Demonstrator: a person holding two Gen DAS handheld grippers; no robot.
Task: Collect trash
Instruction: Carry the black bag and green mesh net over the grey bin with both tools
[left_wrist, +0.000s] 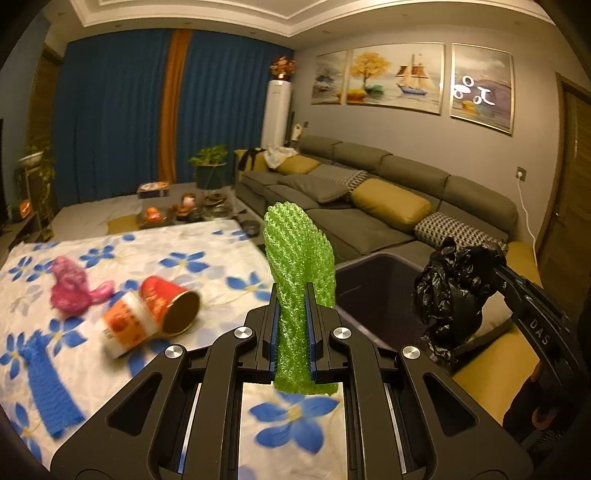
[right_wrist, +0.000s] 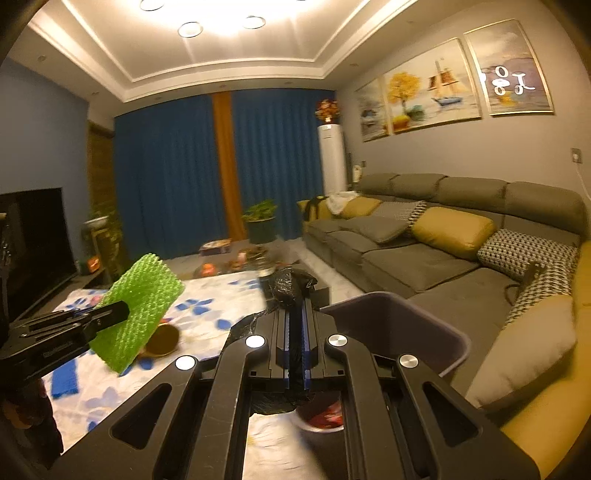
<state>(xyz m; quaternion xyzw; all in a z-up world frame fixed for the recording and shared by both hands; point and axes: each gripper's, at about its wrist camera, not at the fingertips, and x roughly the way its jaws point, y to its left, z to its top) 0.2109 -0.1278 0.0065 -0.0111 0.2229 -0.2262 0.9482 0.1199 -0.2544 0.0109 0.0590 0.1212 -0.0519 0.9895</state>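
My left gripper (left_wrist: 292, 295) is shut on a green foam net sleeve (left_wrist: 299, 254), held upright above the flowered table; it also shows in the right wrist view (right_wrist: 138, 310). My right gripper (right_wrist: 295, 306) is shut on a crumpled black plastic bag (right_wrist: 290, 284), which also shows in the left wrist view (left_wrist: 450, 291), held above the dark purple trash bin (left_wrist: 373, 291). The bin (right_wrist: 406, 325) sits beside the table, right of both grippers. On the table lie a red can (left_wrist: 173, 304), a white and orange cup (left_wrist: 127, 325), a pink bag (left_wrist: 72, 286) and a blue foam net (left_wrist: 50, 387).
The table wears a white cloth with blue flowers (left_wrist: 207, 258). A grey sofa (left_wrist: 369, 206) with yellow cushions runs along the right wall. A cup with red contents (right_wrist: 325, 417) shows below my right gripper. A TV (right_wrist: 29, 240) stands at left.
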